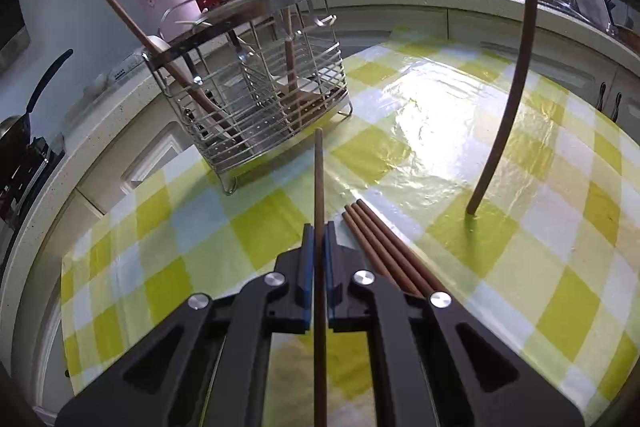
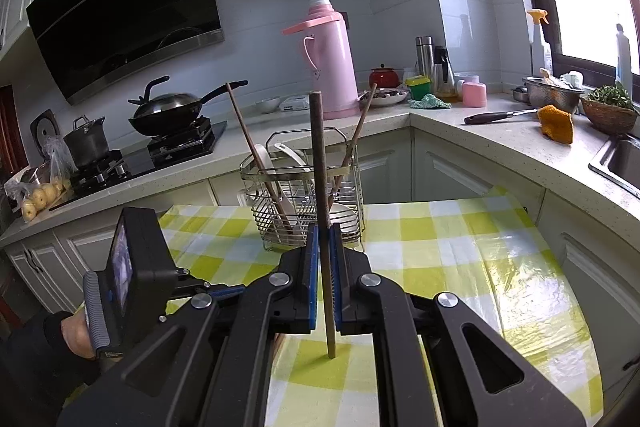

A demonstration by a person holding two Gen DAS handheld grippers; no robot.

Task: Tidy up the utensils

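Two chopsticks are in hand right now, one per tongs. Left tongs [image 1: 319, 227] are closed on a brown chopstick [image 1: 318, 179], pads clamped approx. mid-length, so the tip sticks fwd toward the wire utensil basket [image 1: 256, 99] and the tail runs back under the body. Right tongs [image 2: 325, 229] are likewise closed on a second chopstick [image 2: 319, 155], held near upright, lower end touching or just above the checked tablecloth [image 2: 460, 247]; can't tell which. In the left view that same stick shows as the long curved rod at right [image 1: 516, 75].

Four more chopsticks [image 1: 376, 235] lie bunched on the table just beside the left tongs, touching each other. Basket stands near the table's far edge w/ a couple of sticks and white spoons already leaning inside.

Handling, as a guess: these look like wood, so light, stiff, not fragile, but thin and round, i.e. prone to pivot or roll between flat pads. A mid-length grip balances best; a hold nearer the top end would make dropping into a basket cell easier. The bundled four lie side by side, so picking out one calls for the outermost stick, pinched from the sides. Glossy cloth looks slick, so sticks may skid if nudged.
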